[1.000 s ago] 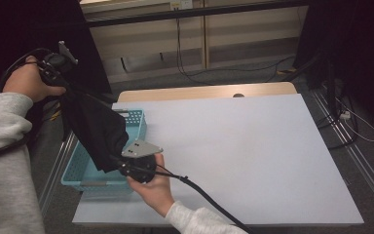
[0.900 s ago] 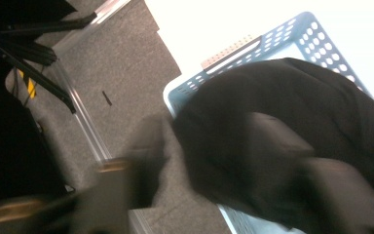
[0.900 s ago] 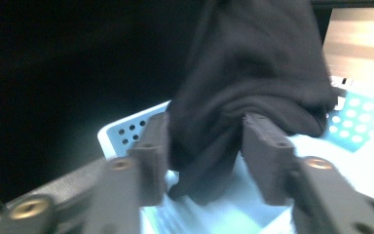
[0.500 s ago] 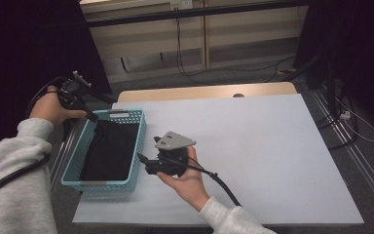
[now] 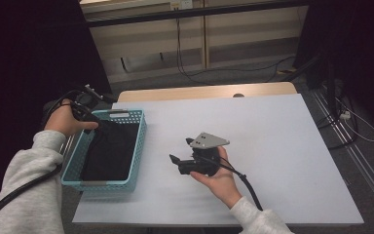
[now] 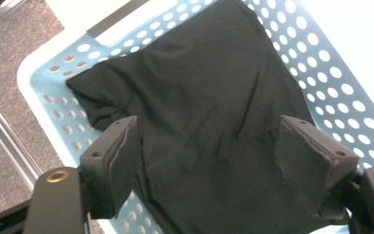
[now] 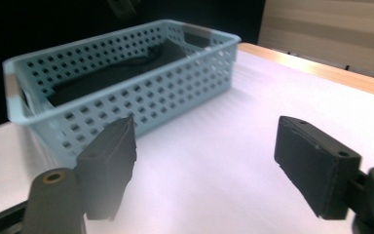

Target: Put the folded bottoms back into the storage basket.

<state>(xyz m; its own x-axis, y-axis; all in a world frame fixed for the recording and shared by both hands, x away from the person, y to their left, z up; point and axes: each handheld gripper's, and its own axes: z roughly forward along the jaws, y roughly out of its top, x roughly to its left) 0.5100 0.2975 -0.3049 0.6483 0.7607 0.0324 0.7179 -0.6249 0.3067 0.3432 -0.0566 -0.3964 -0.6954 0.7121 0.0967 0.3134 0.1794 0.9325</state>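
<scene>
Black cloth (image 5: 109, 151) lies inside one light blue basket (image 5: 139, 141) with lots of little holes. That is one cloth and one basket. The basket sits on the left side of one white table (image 5: 282, 146).

Two grippers are here, one in each hand. The left gripper (image 6: 207, 165) is over the far left end of the basket. Its jaws have just been opening and now stand wide apart. The cloth lies under them, loose, and nothing is pinched.

The right gripper (image 5: 175, 163) is over the bare table, near the basket's right side and not touching it. Its jaws have just been opening too, and they are spread wide with nothing between them.
</scene>
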